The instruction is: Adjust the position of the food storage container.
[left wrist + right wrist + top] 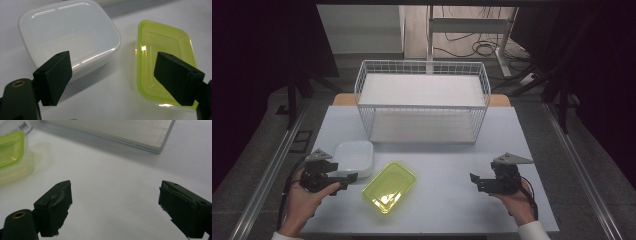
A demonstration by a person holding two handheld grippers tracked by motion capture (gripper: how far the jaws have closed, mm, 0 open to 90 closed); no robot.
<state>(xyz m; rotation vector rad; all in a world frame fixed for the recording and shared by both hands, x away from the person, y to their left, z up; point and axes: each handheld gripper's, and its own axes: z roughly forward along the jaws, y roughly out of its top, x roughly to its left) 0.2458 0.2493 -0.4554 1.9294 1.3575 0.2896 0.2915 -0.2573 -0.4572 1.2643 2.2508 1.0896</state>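
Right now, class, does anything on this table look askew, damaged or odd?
The yellow-green container lies at a slant to the table's edges, while the white container sits squarer. In the right gripper view, the right gripper's pads look frayed. Nothing is spilled.

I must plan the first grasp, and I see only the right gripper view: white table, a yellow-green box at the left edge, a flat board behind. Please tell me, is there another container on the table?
Observer: Yes, a white container sits just left of the yellow-green container, in front of the left gripper.
Operator: Is the left gripper holding it?
Observer: No. In the left gripper view its jaws stand open above the table, with nothing between them.
Operator: What is the flat board I see?
Observer: It is the floor of a white wire basket at the far side of the table.
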